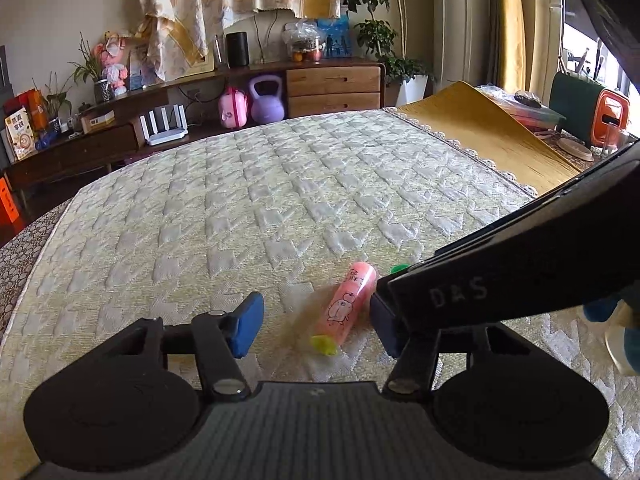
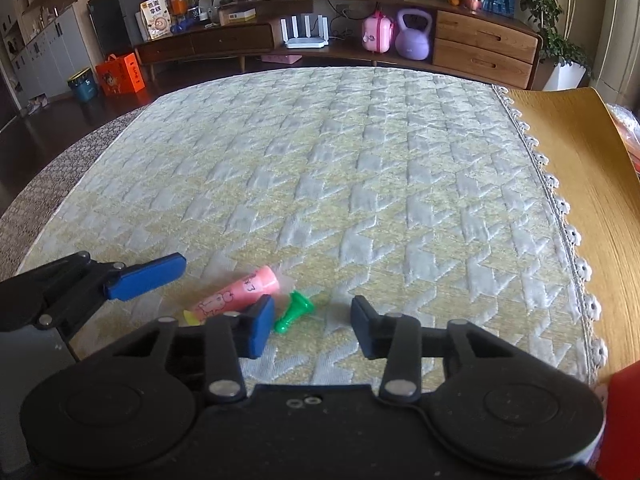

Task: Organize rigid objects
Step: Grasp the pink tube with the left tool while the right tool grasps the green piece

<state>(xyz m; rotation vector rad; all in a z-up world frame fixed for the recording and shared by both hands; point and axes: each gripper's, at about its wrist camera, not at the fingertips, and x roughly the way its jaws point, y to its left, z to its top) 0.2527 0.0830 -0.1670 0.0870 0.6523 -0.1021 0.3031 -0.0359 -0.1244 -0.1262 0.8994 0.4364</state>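
Observation:
A pink tube with a cartoon drawing and a yellow cap lies on the quilted cover. My left gripper straddles it, open; the tube rests close to the right pad, and the left pad stands well clear. In the right wrist view the pink tube lies beside a small green cone-shaped piece. My right gripper is open around the green piece, which sits near its left pad without being pinched. The right gripper's black body hides most of the green piece in the left wrist view.
A yellow mat with a lace edge covers the right side of the bed. Beyond the far edge stands a low wooden sideboard with a purple kettlebell, a pink case and a white router. An orange box sits on the floor at left.

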